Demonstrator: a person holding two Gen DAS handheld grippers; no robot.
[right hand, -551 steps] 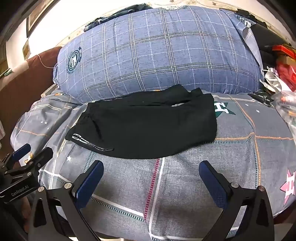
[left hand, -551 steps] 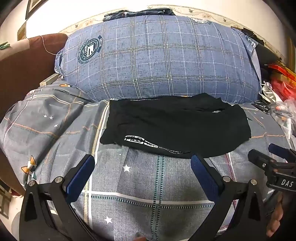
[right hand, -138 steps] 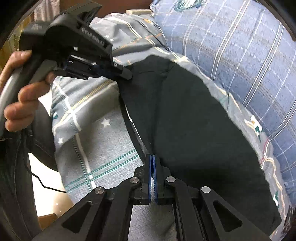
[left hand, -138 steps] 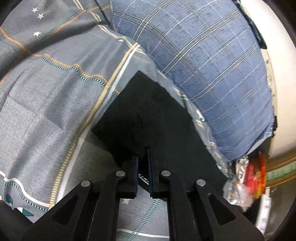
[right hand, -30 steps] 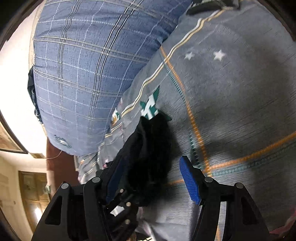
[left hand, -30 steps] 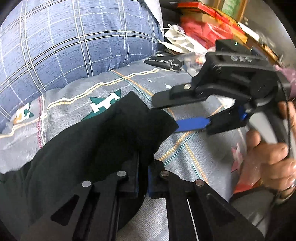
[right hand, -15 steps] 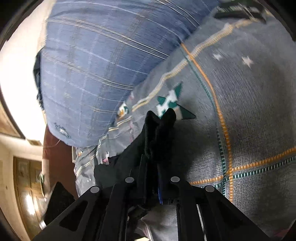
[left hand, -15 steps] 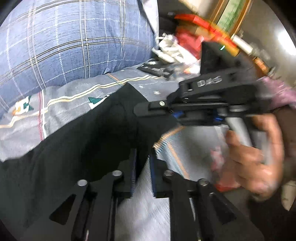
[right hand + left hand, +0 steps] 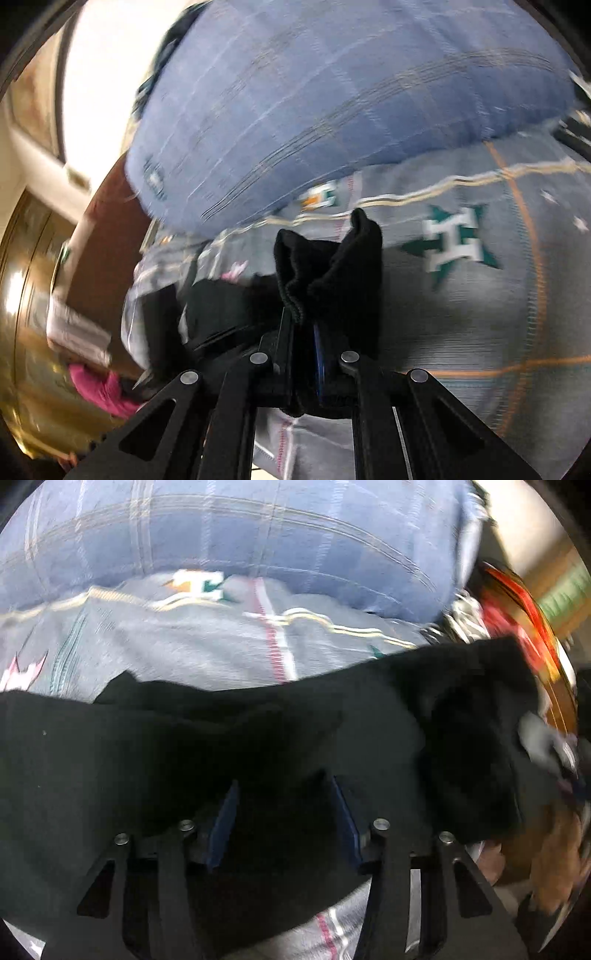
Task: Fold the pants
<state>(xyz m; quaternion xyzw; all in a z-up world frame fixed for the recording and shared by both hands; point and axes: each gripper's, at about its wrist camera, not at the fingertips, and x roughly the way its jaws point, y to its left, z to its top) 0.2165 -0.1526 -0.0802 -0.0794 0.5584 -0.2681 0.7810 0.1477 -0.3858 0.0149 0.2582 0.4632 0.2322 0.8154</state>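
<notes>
The black pants (image 9: 147,757) lie across the grey bedsheet (image 9: 184,642) and fill the lower half of the blurred left wrist view. My left gripper (image 9: 282,782) hovers low over them. Its jaws are opening, and the blue pads (image 9: 225,823) stand apart with dark cloth under and between them, not pinched. In the right wrist view my right gripper (image 9: 301,321) is shut on a bunched end of the pants (image 9: 332,266), which sticks up past the fingertips above the sheet (image 9: 480,314).
A big blue plaid pillow (image 9: 258,535) (image 9: 332,92) lies along the back of the bed. Red packets and clutter (image 9: 517,602) sit at the right edge, and a hand (image 9: 554,867) shows below them. A pink sleeve (image 9: 99,387) and brown furniture (image 9: 103,240) are at the left.
My left gripper let go of the pants' edge, spread its jaws and swung left over the cloth. My right gripper closed on that same end and lifted it.
</notes>
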